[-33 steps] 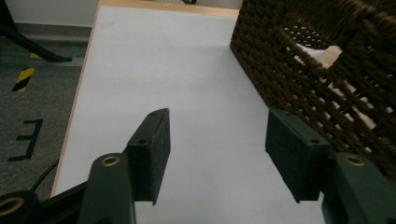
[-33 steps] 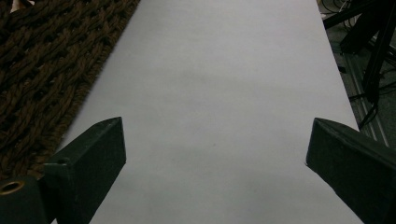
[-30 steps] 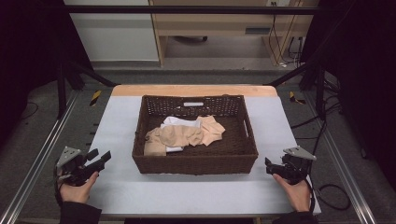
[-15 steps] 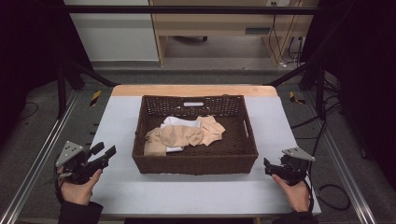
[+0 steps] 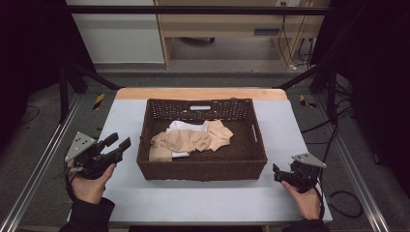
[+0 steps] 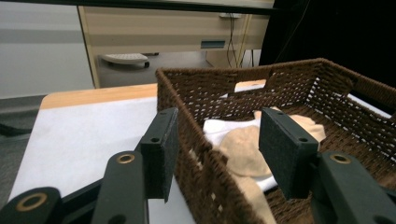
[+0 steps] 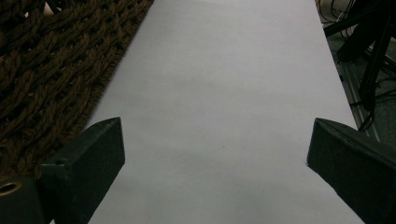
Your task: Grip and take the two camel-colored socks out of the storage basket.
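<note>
Black-jawed left gripper (image 5: 115, 147), held in the person's left hand (image 5: 88, 182) at the left edge of the white table (image 5: 203, 198), points toward the basket's left wall; its jaws stand apart with nothing pressed between them, having just been closing slightly. In the left gripper view the same left gripper (image 6: 215, 149) straddles the near-left corner of the woven basket (image 6: 299, 88), one pad outside the wall and one over the interior, touching neither cloth nor wicker as far as can be told. Centre: dark brown wicker basket (image 5: 200, 170) rests on the table, its long sides running left to right. Inside lie a beige garment (image 5: 186, 141), crumpled across the middle, and a white cloth (image 5: 183, 126) partly beneath it toward the far wall; both also appear in the left gripper view as beige garment (image 6: 245, 149) over white cloth (image 6: 222, 128). Right: right gripper (image 5: 279, 173), in the right hand (image 5: 304, 200), sits low at the table's near-right corner, just beside the basket's right front corner. In the right gripper view its jaws are wide apart over bare table (image 7: 224, 93), empty, with the basket wall (image 7: 56, 70) at the frame's left.
</note>
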